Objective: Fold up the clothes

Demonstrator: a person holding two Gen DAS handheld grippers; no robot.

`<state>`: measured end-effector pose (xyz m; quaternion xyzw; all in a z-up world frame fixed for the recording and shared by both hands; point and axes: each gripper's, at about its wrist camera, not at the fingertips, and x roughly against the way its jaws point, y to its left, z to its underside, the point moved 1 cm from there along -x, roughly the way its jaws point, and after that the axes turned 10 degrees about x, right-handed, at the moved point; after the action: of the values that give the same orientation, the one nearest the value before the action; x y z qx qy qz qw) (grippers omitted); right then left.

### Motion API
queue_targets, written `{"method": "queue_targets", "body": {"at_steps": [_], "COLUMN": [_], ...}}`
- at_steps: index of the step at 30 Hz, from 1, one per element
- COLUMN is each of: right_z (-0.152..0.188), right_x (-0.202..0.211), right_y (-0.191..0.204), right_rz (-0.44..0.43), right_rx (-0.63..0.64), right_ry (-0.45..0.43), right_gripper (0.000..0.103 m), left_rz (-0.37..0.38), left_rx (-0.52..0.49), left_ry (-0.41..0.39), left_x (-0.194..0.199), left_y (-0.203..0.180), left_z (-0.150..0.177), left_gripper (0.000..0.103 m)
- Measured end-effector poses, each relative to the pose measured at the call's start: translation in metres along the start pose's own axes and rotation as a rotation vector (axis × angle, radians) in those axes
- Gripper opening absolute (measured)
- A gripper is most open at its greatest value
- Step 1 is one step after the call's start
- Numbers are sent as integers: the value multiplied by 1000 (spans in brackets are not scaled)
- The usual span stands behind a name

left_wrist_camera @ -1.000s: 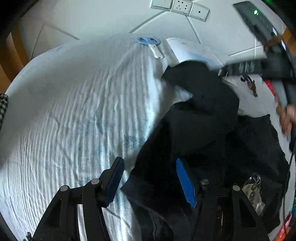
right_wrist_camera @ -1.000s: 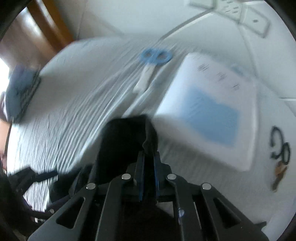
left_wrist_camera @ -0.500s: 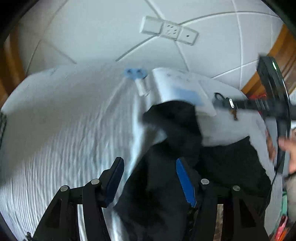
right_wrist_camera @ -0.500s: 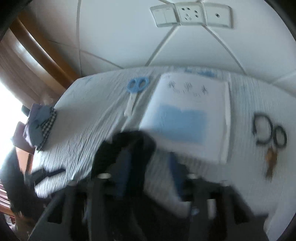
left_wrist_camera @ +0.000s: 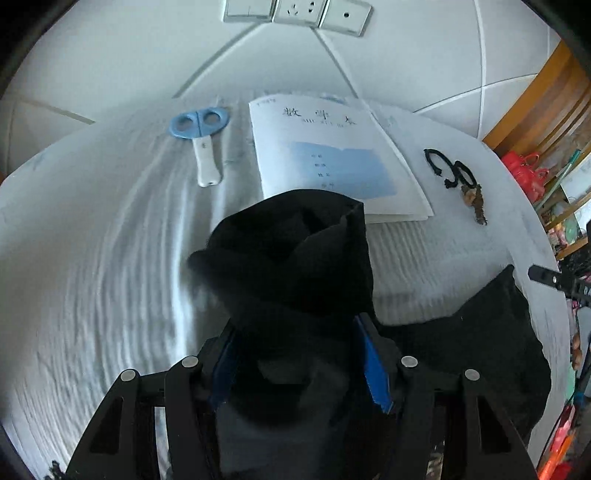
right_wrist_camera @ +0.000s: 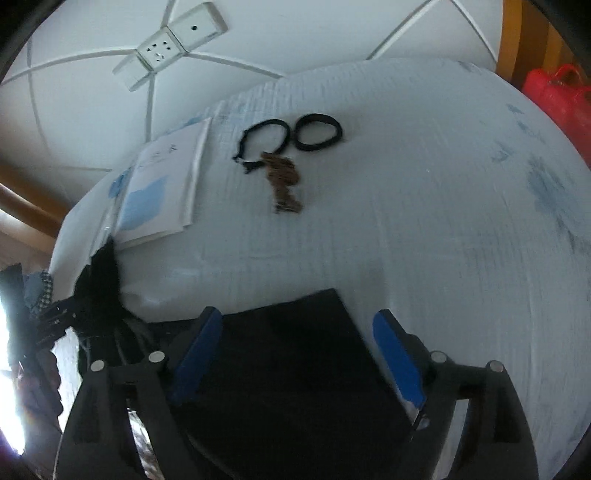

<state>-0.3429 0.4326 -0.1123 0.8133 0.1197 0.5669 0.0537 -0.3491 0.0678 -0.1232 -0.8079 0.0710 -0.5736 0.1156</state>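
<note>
A black garment (left_wrist_camera: 295,258) lies bunched on the white striped cloth (left_wrist_camera: 92,277). In the left wrist view my left gripper (left_wrist_camera: 299,354) has its blue pads wide apart with a raised fold of the garment bulging between them. In the right wrist view my right gripper (right_wrist_camera: 295,347) is open, its blue pads (right_wrist_camera: 397,358) spread above a flat corner of the black garment (right_wrist_camera: 291,369). Nothing is gripped there. The left gripper (right_wrist_camera: 59,317) shows small at the far left of that view.
Blue-handled scissors (left_wrist_camera: 201,136) and a white booklet with a blue panel (left_wrist_camera: 332,166) lie at the back. Black bands with keys (right_wrist_camera: 284,147) lie beside the booklet. Wall sockets (left_wrist_camera: 295,11) are behind. Red items (right_wrist_camera: 557,96) stand at the right.
My right gripper has let go of the garment fold, opened, and swung right over a flat corner. The left gripper has moved forward so the raised fold sits between its pads.
</note>
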Motion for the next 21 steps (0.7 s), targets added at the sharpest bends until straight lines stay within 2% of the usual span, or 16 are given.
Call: {"method": "queue_targets", "body": {"at_steps": [6,10,13,14,16,18,21], "right_z": [-1,-6,-14,-17,-25,-35,-50], "right_x": [-13,-2,-1,-1,-6,-14,-26], "right_y": [7,41,84,99,130,162,210], "right_rz": [-22,-84,-153,-177,-211,-237,-275], "right_rx": [23,110,202,235,307,384,497], "right_ry": [5,-58,-71,-73,-69,-63,-50], "right_gripper": [86,85,60,55,44,43,43], "left_rz": [-28,-16,4,11,-26,-59,-53], "left_rx": [10,-4,4,7,8,9,24], "left_ry": [21,-32,-77,-92,-103,-90,-52], "left_x": [-18,10,43,54,65,66,61], "left_y": [-1,5,18,22,33,43,54], "left_z": [-20,-15,-5,-1,8,18,38], "left_gripper": [60,60,60,60,60,60,60]}}
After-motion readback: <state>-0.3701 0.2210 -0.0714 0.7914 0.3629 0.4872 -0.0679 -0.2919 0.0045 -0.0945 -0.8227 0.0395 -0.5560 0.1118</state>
